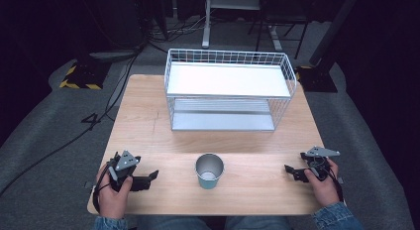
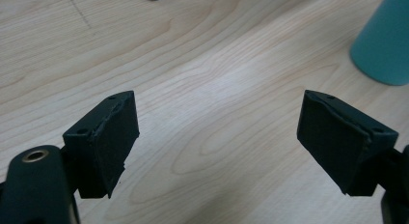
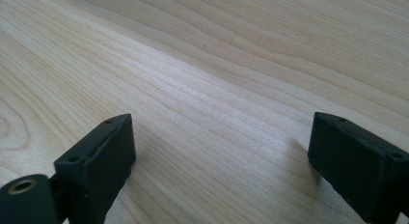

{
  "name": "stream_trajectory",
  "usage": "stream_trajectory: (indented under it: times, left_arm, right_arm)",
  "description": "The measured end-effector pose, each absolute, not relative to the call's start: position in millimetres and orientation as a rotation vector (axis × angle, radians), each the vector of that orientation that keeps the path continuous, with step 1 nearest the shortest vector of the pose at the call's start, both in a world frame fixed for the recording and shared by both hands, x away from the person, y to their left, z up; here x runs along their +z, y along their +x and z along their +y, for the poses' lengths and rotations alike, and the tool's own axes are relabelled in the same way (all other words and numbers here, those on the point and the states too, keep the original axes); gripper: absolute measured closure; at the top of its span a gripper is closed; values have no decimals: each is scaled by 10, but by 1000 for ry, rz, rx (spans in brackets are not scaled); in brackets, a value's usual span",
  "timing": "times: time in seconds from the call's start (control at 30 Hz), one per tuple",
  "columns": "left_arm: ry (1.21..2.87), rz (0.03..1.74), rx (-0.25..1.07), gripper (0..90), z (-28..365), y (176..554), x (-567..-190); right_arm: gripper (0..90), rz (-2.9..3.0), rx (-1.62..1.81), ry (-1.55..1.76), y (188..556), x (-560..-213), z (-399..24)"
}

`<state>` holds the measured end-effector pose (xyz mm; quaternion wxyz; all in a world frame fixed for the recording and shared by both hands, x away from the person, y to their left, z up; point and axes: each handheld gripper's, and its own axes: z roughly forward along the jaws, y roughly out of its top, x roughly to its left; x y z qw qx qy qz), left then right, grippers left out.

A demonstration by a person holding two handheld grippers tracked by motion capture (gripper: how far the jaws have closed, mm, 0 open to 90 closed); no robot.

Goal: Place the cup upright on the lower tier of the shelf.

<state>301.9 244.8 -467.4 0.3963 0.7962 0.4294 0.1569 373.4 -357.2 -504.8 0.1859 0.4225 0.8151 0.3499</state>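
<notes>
**Both grippers low at the near edge, cup between them**

Left hand point(image 1: 115, 193) wrapped around the left gripper point(image 1: 148, 179) near the table's point(image 1: 143, 136) near left corner, jaws pointing right along the near edge, wrist coming in from below. Right hand point(image 1: 323, 183) gripping the right gripper point(image 1: 292, 171) near the near right corner, jaws pointing left. Denim cuffs at both wrists. Both held just above the wood, neither touching anything.

From the high view: teal cup point(image 1: 209, 171) upright, mouth up, metal inside, midway along the near edge, between the two grippers and apart from both, somewhat closer to the left one. Beyond it, toward the far edge, a white wire rack point(image 1: 228, 88) with two shelves.

From the left gripper view: left gripper point(image 2: 217, 137) with jaws spread wide, bare wood between them, teal wall of the cup point(image 2: 383, 40) at upper right, ahead and off to one side of the jaws.

From the right gripper view: right gripper point(image 3: 219, 151) likewise spread wide over bare wood grain, nothing held
</notes>
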Motion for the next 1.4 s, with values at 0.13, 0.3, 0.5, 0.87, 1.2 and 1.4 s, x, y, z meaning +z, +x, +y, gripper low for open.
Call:
stream_trajectory:
  times: [0.13,0.3,0.5,0.87,1.2,1.4]
  left_arm:
    - [2002,1085,384,155,2407,2968,-4624]
    - [1994,1094,392,154,2297,2904,-4545]
    - [1979,1076,387,154,2080,2837,-4407]
    - [1947,995,317,154,1810,2732,-4370]
    - [1892,993,322,154,1613,2701,-4471]
    - [1892,980,357,154,1520,2675,-4549]
  right_arm:
    - [96,2296,986,1190,3734,-5048,-3572]
    - [96,2296,986,1190,3734,-5048,-3572]
    - [95,2296,985,1190,3735,-5048,-3572]
    - [86,2295,982,1197,3738,-5048,-3571]
    - [78,2294,982,1199,3741,-5049,-3565]
    - [76,2294,981,1200,3742,-5050,-3564]
